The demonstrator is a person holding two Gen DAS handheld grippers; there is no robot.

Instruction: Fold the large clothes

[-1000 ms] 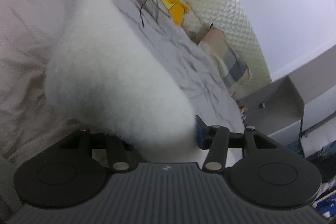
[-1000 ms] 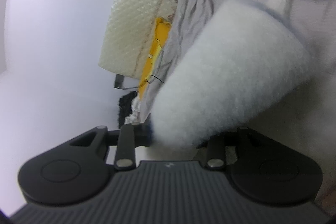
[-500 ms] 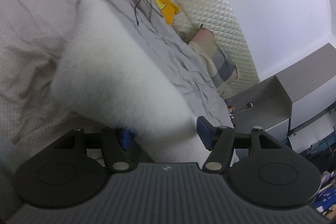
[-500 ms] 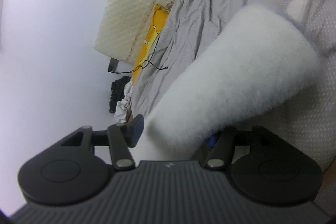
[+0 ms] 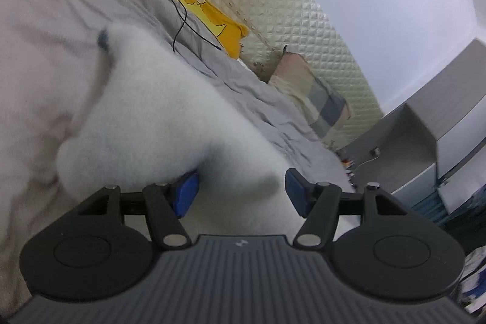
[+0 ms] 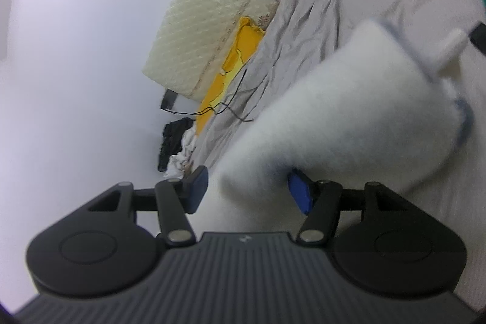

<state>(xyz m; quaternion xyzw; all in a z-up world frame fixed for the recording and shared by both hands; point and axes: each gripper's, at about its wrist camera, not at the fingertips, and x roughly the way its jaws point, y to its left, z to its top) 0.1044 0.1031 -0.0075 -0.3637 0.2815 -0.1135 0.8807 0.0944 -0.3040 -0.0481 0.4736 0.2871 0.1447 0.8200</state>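
Observation:
A white fluffy garment [image 5: 158,117] lies folded in a thick roll on the bed, blurred in both views. My left gripper [image 5: 240,192] is open at its near end. The fleece reaches between the blue pads [image 5: 185,193], which do not press on it. In the right wrist view the same garment [image 6: 349,117] stretches up and to the right. My right gripper [image 6: 247,190] is open too, and its right pad [image 6: 299,195] sits tucked just under the fleece edge.
A wrinkled grey sheet [image 5: 243,87] and a pale pink blanket [image 5: 36,50] cover the bed. A yellow cloth [image 5: 206,11] and a black cable [image 5: 182,17] lie by the quilted cream headboard [image 5: 288,5]. A checked pillow [image 5: 316,93] and a grey cabinet [image 5: 410,135] are at the right.
Both grippers' jaws have spread and let go of the white fleece. Both hands have drawn back a little, so more of the bed and headboard shows.

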